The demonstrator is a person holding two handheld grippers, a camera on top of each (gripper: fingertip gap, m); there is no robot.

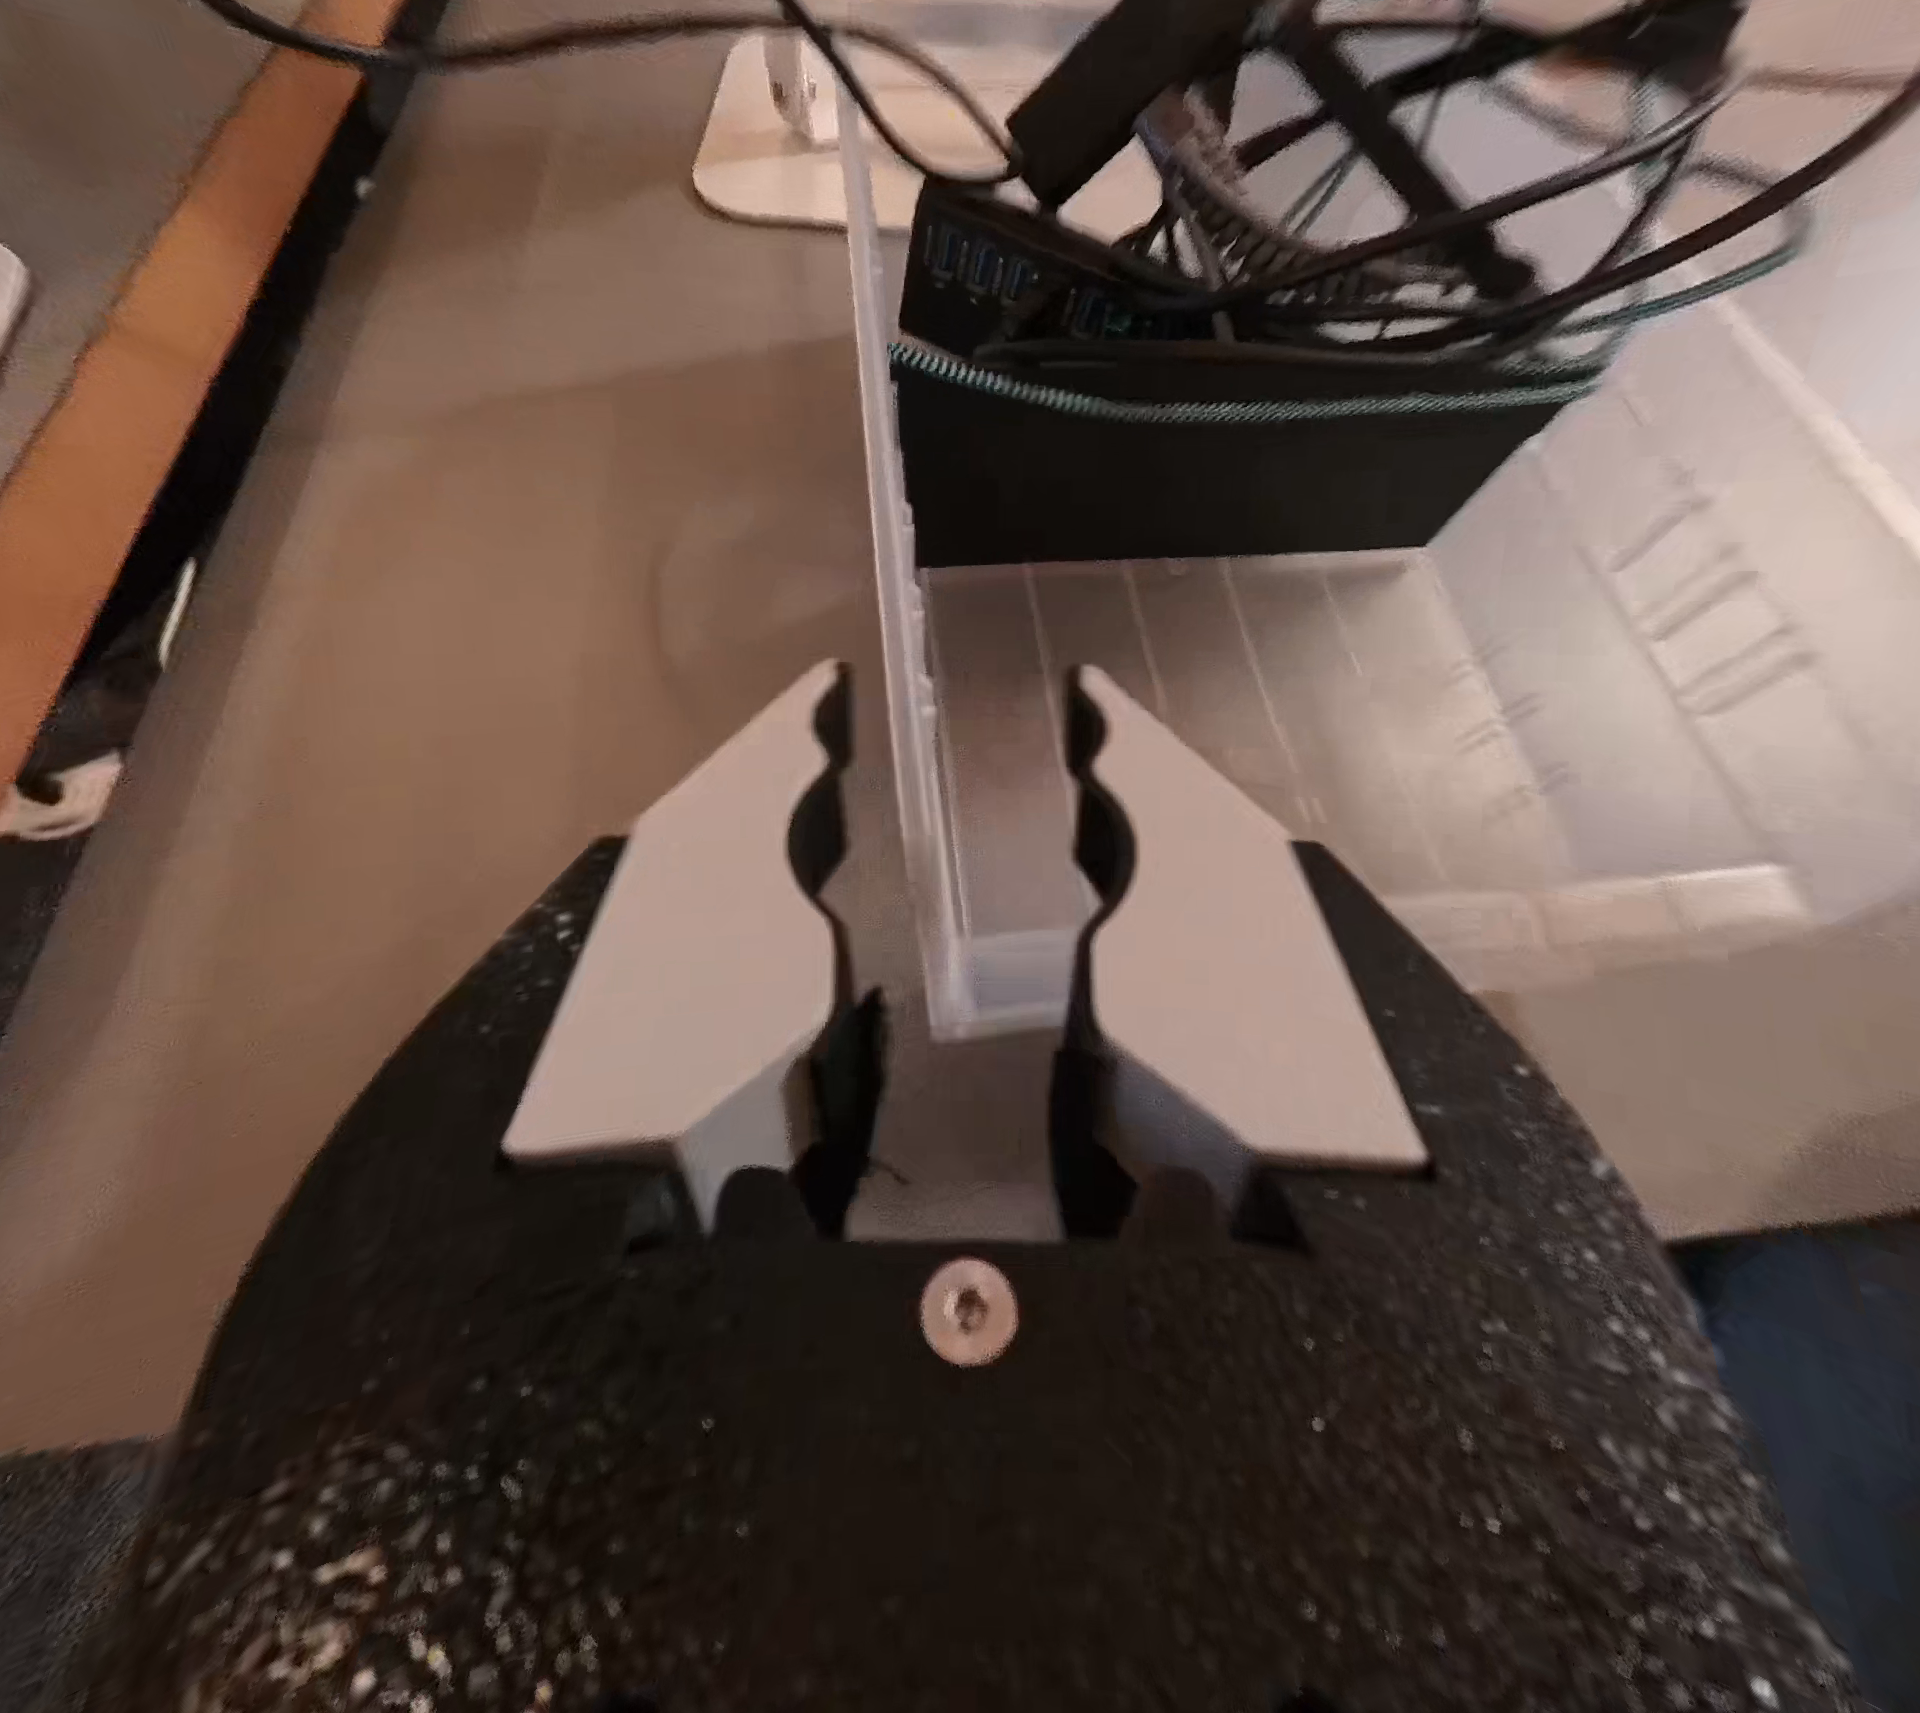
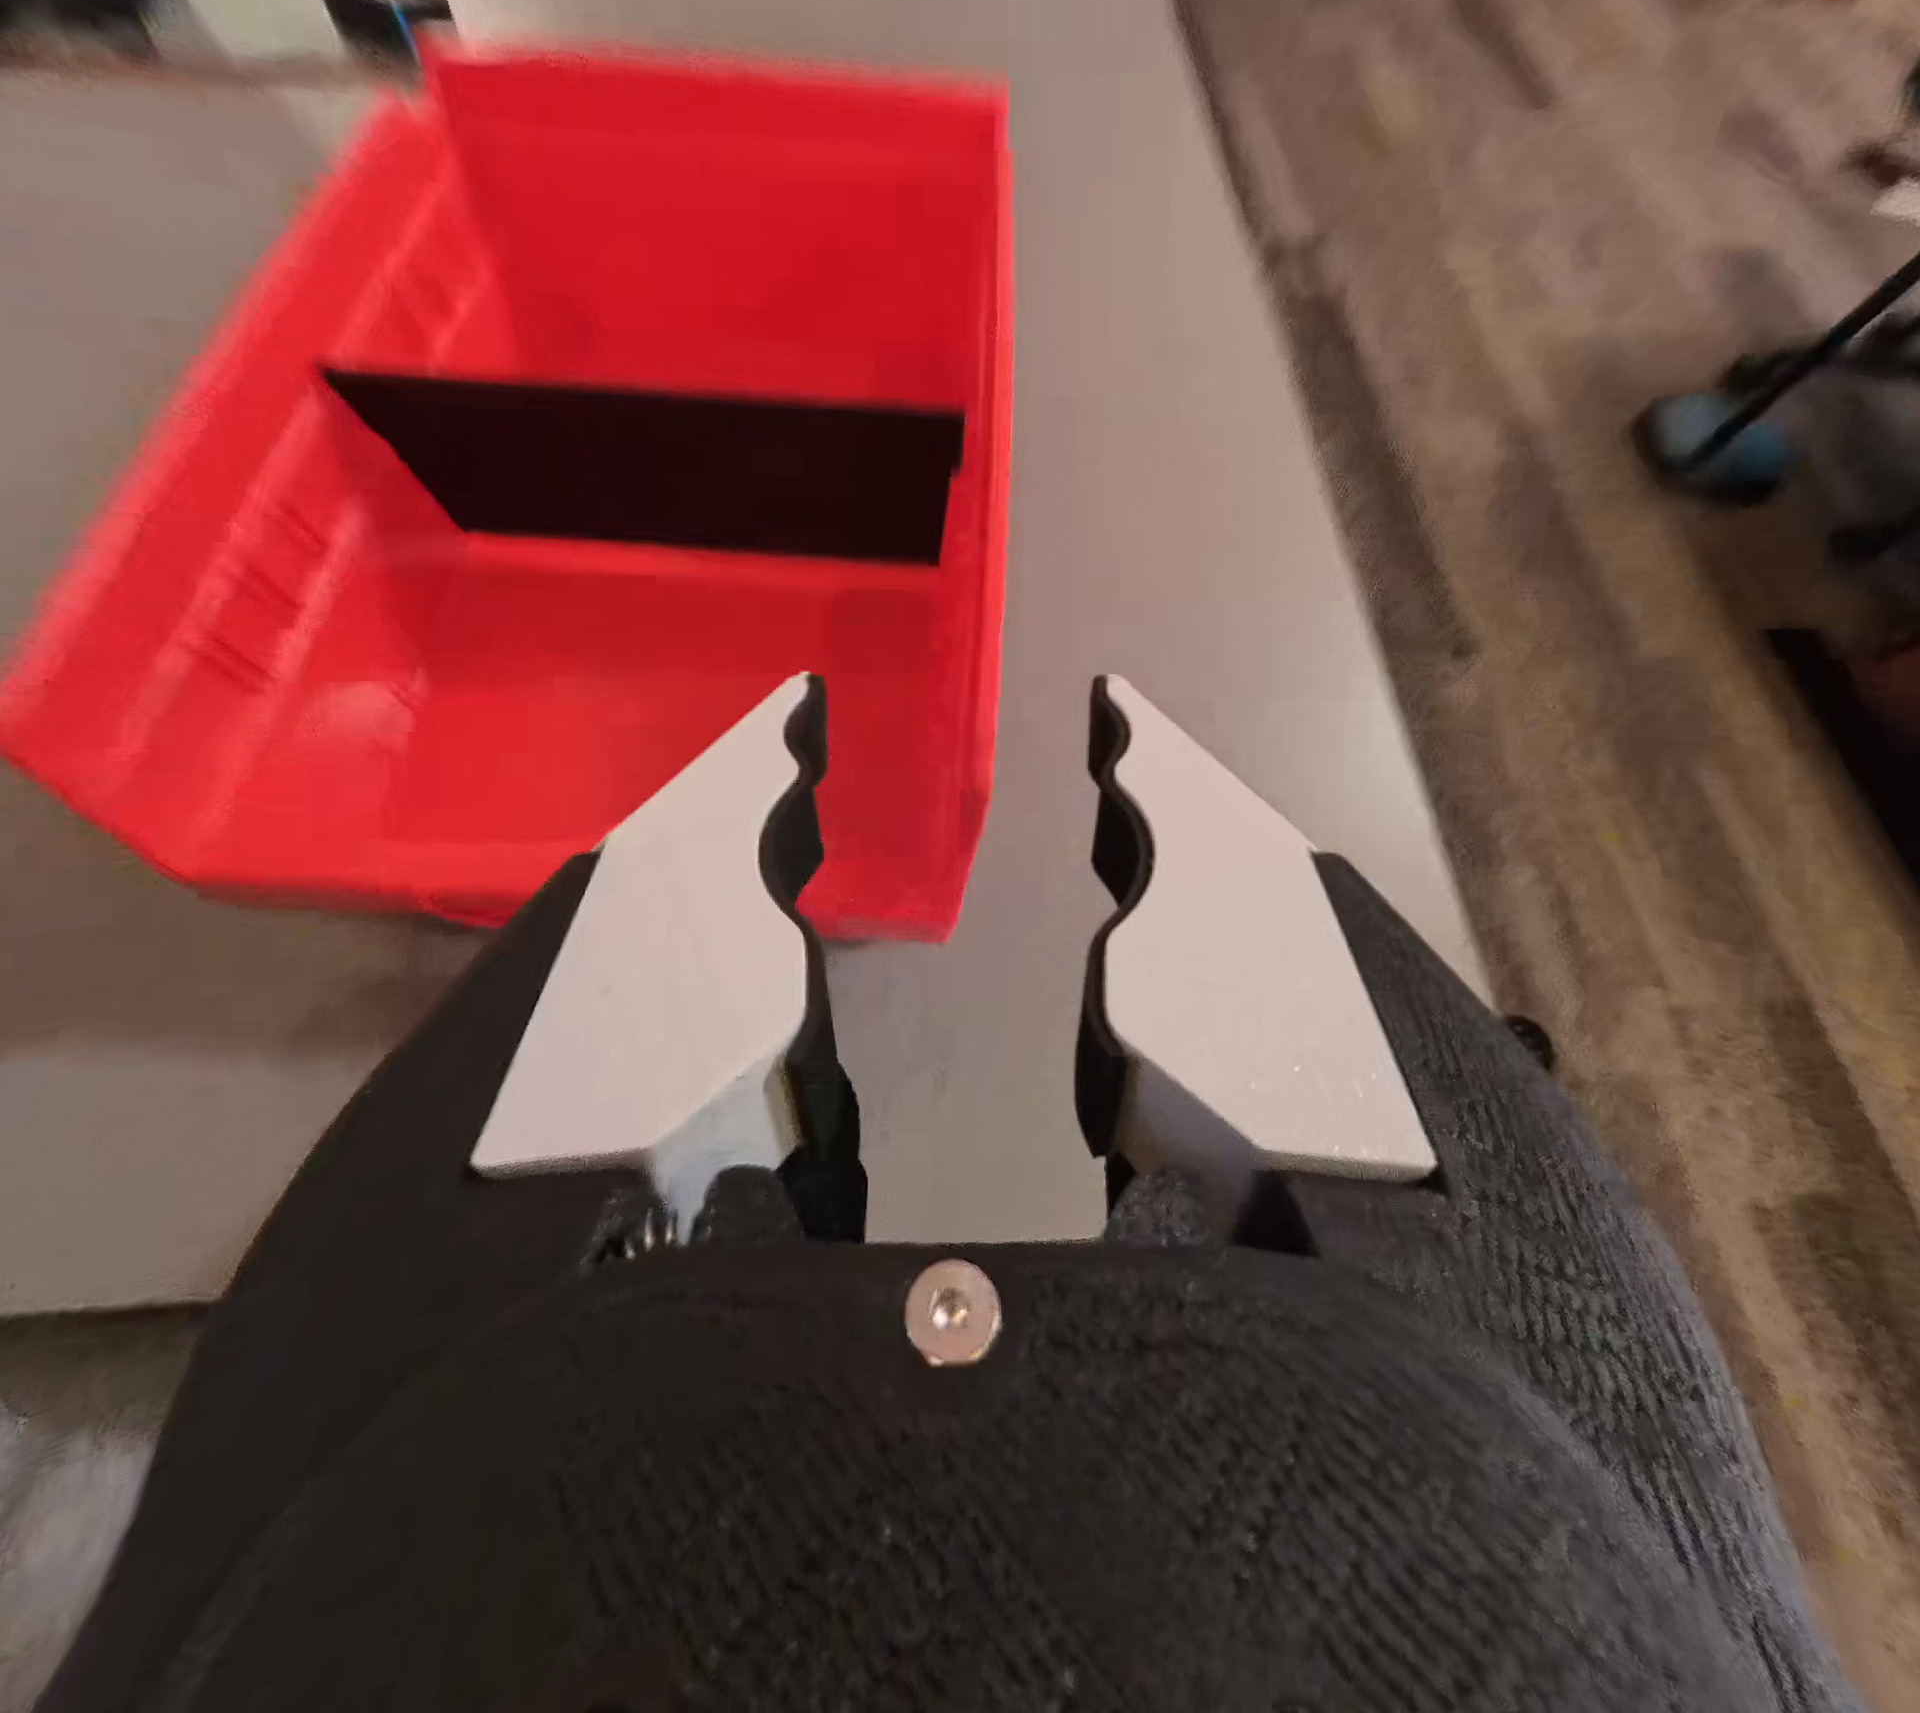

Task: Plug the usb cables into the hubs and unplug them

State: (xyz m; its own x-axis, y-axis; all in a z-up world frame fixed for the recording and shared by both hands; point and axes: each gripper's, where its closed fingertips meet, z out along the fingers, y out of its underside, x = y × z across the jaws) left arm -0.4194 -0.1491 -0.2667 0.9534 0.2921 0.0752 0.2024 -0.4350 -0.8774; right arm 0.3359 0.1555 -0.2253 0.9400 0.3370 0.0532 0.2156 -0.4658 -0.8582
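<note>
In the left wrist view a clear plastic bin holds black USB hubs with blue ports and a tangle of black and braided cables behind a black divider. One long black hub sticks up out of the pile. My left gripper is open and empty, above the bin's near left wall. In the right wrist view my right gripper is open and empty, over the near right corner of a red bin with a black divider; both its sections look empty.
Both bins stand on a grey table. A white stand rises behind the clear bin, and a loose black cable loops over the table to its left. The table's right edge borders carpet with a blue-footed stand. Tip to tip, the grippers are about 80 centimetres apart.
</note>
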